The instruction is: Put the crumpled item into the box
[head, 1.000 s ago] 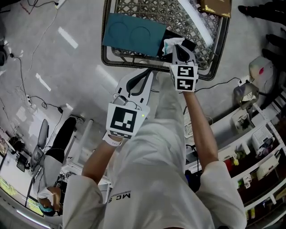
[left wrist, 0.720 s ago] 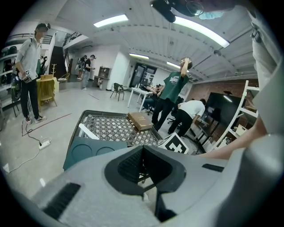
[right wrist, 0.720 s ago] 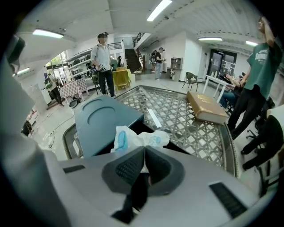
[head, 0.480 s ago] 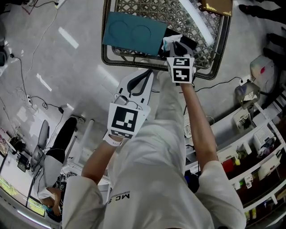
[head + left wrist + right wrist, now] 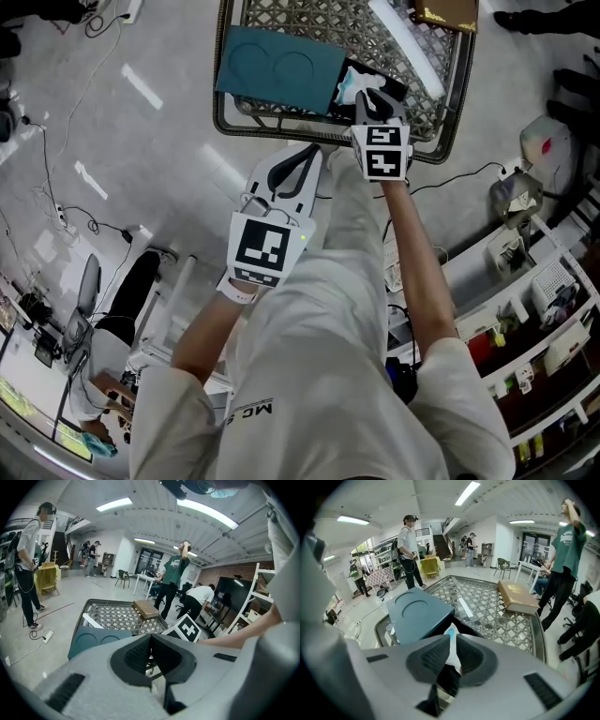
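The crumpled item (image 5: 349,84) is a white and pale blue wad, and my right gripper (image 5: 373,96) is shut on it. In the right gripper view the crumpled item (image 5: 452,632) sticks up between the closed jaws of the right gripper (image 5: 451,646), over the dark opening of a black box (image 5: 394,91). A teal lid (image 5: 281,67) with two round dents lies just left of that opening. My left gripper (image 5: 302,159) hangs shut and empty below the table's near edge.
The box stands on a metal lattice table (image 5: 225,127). A tan book (image 5: 518,597) and a white strip (image 5: 465,606) lie farther back on it. Shelves (image 5: 534,309) stand to the right. Cables run over the floor (image 5: 56,206), and several people stand beyond the table.
My right gripper has moved forward over the table edge with the crumpled item, closer to the black box. The left gripper has hardly moved.
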Action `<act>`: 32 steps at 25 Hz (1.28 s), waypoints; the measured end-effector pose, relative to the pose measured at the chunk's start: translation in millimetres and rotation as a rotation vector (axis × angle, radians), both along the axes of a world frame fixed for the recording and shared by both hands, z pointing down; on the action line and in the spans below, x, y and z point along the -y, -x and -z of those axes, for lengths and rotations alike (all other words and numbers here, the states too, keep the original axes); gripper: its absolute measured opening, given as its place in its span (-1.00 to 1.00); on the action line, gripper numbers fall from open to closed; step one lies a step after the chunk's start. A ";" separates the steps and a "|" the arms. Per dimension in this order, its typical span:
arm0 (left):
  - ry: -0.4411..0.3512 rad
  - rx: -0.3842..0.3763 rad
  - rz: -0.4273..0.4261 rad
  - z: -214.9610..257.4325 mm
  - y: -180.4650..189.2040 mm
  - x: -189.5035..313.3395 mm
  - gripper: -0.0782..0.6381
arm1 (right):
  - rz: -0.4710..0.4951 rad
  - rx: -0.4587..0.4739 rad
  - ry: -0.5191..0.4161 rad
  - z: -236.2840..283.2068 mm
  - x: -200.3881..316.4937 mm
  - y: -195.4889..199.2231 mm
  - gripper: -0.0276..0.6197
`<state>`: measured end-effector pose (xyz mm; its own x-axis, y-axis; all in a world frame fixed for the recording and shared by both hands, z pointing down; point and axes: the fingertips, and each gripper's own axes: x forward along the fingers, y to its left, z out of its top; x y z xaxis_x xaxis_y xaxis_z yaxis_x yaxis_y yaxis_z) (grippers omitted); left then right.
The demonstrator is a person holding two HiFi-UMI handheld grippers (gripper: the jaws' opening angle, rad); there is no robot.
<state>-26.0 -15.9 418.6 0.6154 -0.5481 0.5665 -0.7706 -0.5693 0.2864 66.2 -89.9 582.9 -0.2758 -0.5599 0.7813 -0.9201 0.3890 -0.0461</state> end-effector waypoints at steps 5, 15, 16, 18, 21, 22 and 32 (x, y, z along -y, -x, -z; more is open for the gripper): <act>-0.029 0.001 -0.005 14.9 0.8 -8.0 -0.72 | 0.013 0.010 -0.050 26.8 -7.9 -1.9 -0.76; -0.085 -0.007 -0.009 50.5 2.5 -24.8 -0.72 | 0.002 0.071 -0.143 100.6 -32.4 -7.8 -0.82; -0.091 -0.009 -0.010 54.2 2.2 -26.0 -0.72 | 0.006 0.071 -0.153 107.1 -36.3 -8.4 -0.83; -0.102 -0.012 -0.013 61.7 1.8 -28.3 -0.72 | 0.019 0.056 -0.181 121.7 -44.4 -10.4 -0.84; -0.118 -0.015 -0.014 72.0 1.5 -32.0 -0.72 | 0.026 0.054 -0.225 148.1 -56.2 -12.5 -0.85; -0.124 -0.014 -0.015 75.4 1.8 -33.0 -0.72 | 0.023 0.062 -0.238 157.3 -60.3 -12.5 -0.86; -0.191 -0.009 -0.001 104.5 13.8 -32.6 -0.72 | -0.027 0.118 -0.363 239.4 -100.6 -24.6 -0.87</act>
<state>-39.8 16.7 314.1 0.6208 -0.6443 0.4468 -0.7677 -0.6151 0.1797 90.7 10.7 343.5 -0.3337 -0.8027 0.4942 -0.9267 0.3755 -0.0159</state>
